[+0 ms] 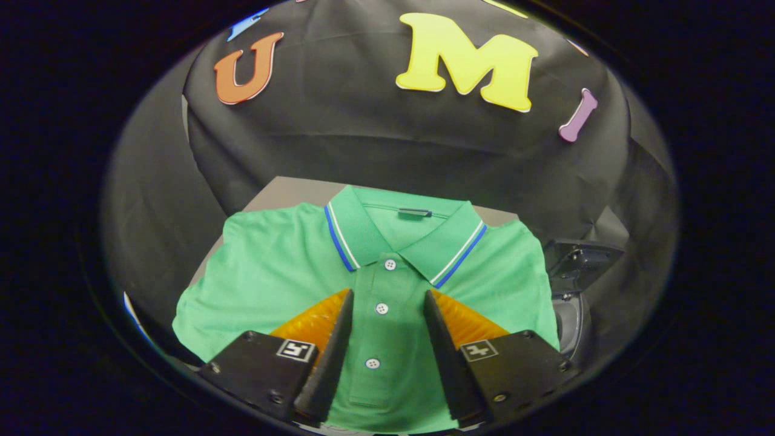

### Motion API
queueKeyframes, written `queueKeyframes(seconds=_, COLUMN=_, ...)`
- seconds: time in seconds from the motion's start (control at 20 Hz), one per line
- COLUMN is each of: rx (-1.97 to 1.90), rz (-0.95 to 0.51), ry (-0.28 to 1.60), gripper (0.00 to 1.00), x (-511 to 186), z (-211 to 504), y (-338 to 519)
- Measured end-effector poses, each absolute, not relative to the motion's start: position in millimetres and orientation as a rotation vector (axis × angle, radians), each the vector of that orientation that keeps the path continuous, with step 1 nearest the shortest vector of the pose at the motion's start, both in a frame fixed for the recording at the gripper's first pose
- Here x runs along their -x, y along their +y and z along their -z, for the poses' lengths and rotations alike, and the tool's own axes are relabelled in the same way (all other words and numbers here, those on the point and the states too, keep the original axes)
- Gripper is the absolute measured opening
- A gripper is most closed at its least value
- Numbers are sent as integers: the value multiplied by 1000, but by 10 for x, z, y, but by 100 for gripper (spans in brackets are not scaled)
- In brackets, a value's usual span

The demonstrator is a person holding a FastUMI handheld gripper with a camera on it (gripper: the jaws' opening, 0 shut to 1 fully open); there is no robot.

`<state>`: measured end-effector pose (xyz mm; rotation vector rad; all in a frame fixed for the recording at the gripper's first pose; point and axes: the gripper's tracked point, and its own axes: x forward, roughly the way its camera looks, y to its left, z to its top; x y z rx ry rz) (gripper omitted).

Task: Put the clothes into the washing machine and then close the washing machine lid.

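The fingers point(387, 303) stand open over the shirt point(272, 272), astride its button placket. The shirt lies flat, collar toward the bench's point(284, 189) far edge. Best lower, then pinch a fold of cloth.

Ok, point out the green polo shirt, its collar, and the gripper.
green polo shirt point(272, 272), gripper view, on the chest panel.
collar point(451, 245), gripper view, on its striped flap.
gripper point(387, 297), gripper view, midway between its open fingers.

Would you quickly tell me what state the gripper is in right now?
Gripper: open, holding nothing, fingers either side of the shirt placket.
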<state>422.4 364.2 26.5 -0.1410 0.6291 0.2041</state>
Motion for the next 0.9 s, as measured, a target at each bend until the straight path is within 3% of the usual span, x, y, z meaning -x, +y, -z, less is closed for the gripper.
queueKeyframes(seconds=0.15, rx=202, rz=-231, ry=572, gripper=24, x=-4230, z=-269, y=3562)
queueKeyframes(seconds=0.25, rx=216, rz=-266, ry=558, gripper=15, x=-4215, z=-265, y=3511)
queueKeyframes(seconds=0.5, rx=13, rz=-350, ry=599, gripper=7, x=-4100, z=-322, y=3427)
queueKeyframes(seconds=0.9, rx=-47, rz=-382, ry=365, gripper=6, x=-3544, z=-974, y=2869)
